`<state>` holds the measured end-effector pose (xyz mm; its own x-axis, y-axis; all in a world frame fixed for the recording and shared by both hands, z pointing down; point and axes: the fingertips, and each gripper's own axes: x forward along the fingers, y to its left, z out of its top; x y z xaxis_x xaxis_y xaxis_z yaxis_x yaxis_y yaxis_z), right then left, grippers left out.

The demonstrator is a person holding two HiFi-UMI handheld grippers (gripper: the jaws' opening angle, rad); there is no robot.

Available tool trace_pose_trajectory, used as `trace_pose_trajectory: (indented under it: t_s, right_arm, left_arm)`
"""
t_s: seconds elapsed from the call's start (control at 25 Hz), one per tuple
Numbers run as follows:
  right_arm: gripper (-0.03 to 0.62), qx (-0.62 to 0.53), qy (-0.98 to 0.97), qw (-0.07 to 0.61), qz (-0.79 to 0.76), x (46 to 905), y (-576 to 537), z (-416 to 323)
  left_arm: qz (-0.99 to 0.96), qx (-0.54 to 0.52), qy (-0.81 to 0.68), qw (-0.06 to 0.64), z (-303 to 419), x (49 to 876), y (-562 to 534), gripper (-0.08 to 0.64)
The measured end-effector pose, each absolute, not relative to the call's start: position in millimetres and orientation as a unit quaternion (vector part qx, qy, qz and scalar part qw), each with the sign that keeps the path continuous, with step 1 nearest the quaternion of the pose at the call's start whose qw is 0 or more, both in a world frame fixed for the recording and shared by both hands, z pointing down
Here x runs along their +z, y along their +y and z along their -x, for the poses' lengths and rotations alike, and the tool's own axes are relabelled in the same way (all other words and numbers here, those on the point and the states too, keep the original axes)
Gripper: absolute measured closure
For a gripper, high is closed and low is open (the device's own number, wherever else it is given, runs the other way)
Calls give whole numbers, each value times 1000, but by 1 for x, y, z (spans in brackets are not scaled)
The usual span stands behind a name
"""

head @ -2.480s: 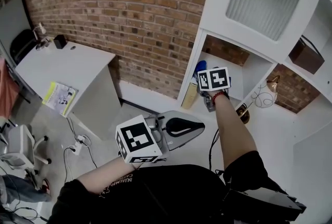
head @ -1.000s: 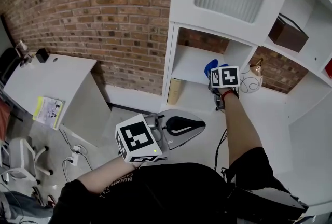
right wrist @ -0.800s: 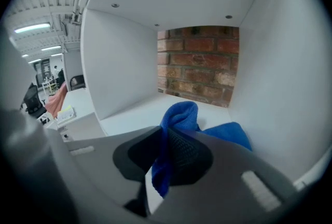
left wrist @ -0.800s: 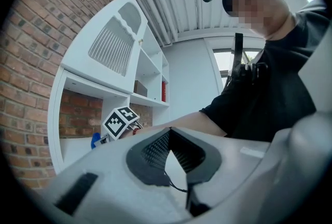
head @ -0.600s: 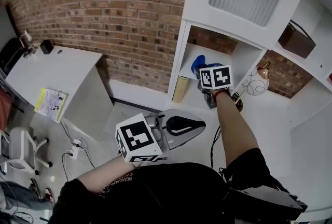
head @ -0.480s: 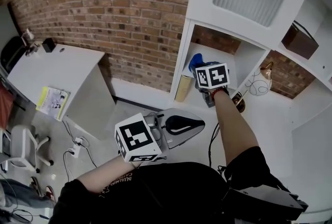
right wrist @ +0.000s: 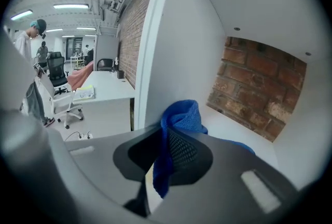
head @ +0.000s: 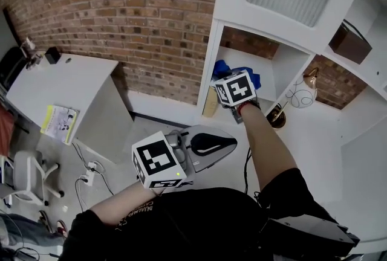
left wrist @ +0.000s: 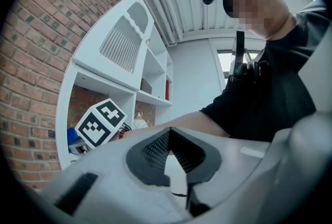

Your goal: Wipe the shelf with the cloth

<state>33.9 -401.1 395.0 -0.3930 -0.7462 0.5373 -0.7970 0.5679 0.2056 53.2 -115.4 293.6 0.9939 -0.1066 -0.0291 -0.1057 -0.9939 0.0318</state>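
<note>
Wiping looks to be under way rather than finished. The right gripper [right wrist: 165,137] is inside the lower open compartment of the white shelf [right wrist: 236,125], its jaws clamped on the blue cloth [right wrist: 180,113]. The cloth sits at the compartment's left end, close against the white side wall [right wrist: 176,46], with the brick back wall [right wrist: 259,83] beyond. The shelf floor shows no dust line or damp trace, so I cannot tell how much of it is already wiped. Judging by the cloth's place, the stretch of floor to its right and the back corner may still need a pass.

The left gripper [left wrist: 169,132] is held low in front of the person's body, well apart from the shelf. Its jaws are closed together at the tips with nothing between them.

The cloth is bunched, so it has no clear leading end. In the right gripper view a fold runs lengthwise between the pads, with a rounded wad standing past the jaw tips toward the side wall and a tail hanging down on the near side. In the head view the blue shows on both sides of the marker cube [head: 234,88], so its long axis lies roughly across the compartment's width.
</note>
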Motion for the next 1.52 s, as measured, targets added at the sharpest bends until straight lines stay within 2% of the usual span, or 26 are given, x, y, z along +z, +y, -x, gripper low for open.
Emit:
trace_pose_trajectory:
  t_s: [0.24, 0.84, 1.24, 1.52]
  right_arm:
    - [551, 34, -817, 295, -493, 395, -403, -50]
    - [551, 65, -769, 278, -572, 396, -396, -145]
    - [551, 102, -733, 254, -622, 394, -396, -197]
    - [552, 113, -722, 249, -636, 393, -398, -204]
  left_arm:
    - [-1000, -15, -21, 10, -66, 290, -118, 560]
    - [-999, -19, 41, -8, -92, 279, -116, 560]
    - [-998, -26, 53, 11, -77, 290, -118, 560]
    - [-998, -39, 37, 43, -43, 315, -129, 560]
